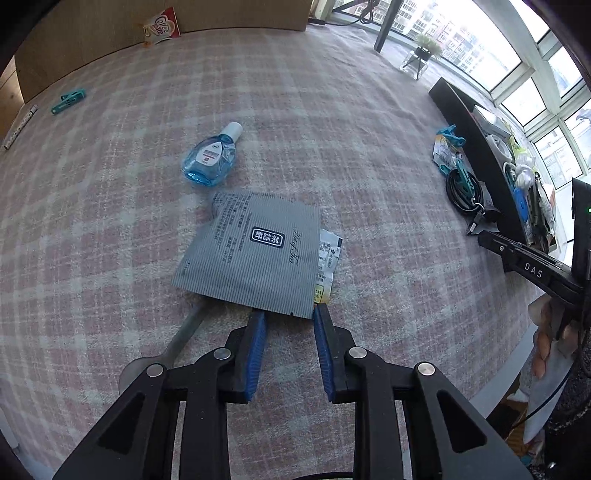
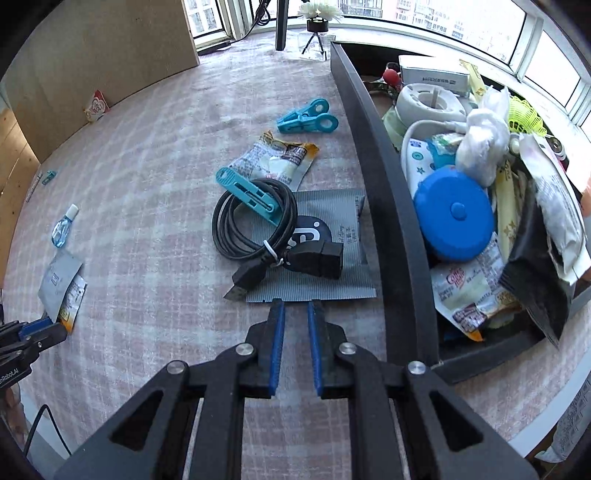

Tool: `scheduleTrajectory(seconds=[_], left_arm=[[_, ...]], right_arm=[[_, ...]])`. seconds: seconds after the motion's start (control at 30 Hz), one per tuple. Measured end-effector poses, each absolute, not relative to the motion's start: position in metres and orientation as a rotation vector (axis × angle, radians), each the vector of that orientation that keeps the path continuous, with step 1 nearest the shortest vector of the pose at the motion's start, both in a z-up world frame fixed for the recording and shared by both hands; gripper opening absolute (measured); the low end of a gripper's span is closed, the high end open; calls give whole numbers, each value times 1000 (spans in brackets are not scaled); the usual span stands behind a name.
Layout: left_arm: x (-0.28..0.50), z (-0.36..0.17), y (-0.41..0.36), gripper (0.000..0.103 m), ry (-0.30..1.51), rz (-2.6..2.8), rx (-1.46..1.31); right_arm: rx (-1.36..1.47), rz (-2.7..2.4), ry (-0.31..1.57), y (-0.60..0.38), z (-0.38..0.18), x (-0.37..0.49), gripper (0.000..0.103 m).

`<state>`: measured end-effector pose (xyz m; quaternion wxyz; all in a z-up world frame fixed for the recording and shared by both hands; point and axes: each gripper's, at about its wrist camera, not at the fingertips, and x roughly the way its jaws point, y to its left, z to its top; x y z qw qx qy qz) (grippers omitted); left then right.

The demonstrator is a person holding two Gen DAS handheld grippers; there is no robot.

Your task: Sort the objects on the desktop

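A grey striped tea sachet (image 1: 255, 254) lies flat on the checked cloth, partly over a yellow-white packet (image 1: 327, 266). My left gripper (image 1: 289, 311) points down at its near edge. Its blue pads stand a little apart, the sachet's near right corner lies between the tips, and I see no pinch. A second grey sachet (image 2: 332, 258) lies beside the black box (image 2: 388, 206), with a coiled black cable (image 2: 251, 229) and a teal clip (image 2: 247, 194) on top. My right gripper (image 2: 295, 302) has its tips at that sachet's near edge, with a narrow gap and cloth showing between the pads.
A blue eye-drop bottle (image 1: 210, 158) lies beyond the left sachet, and a metal spoon (image 1: 177, 343) pokes out beneath it. A snack packet (image 2: 273, 158) and teal clips (image 2: 308, 118) lie near the box, which holds several items including a blue round case (image 2: 454, 214). A creamer sachet (image 1: 160, 27) leans on the far board.
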<state>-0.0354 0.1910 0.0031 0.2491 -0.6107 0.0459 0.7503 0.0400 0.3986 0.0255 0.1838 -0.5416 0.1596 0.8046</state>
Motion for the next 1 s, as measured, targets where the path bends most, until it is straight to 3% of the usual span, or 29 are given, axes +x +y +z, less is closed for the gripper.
scheduleTrajectory(seconds=[0.37,0.63,0.7,0.77,1.0], left_arm=[[-89,20,184,26,116,2120,-1634],[-164,31,192,21,110,2220,-1592],[-176,39,184,21,28,2183,-1600],[-178,50,178,21,62,2202,-1571],[-160,54,138,21,40,2220,-1573]], right_arm=[[-1564,2427,389,389,30,-44,14],[-1642,2592,350,352,32,-120,13],[-1632,2616,309,345,40,-127,13],[-1636,2636,225,337,46,-128,13],[-1672,2599,330,348,46,-107,13]])
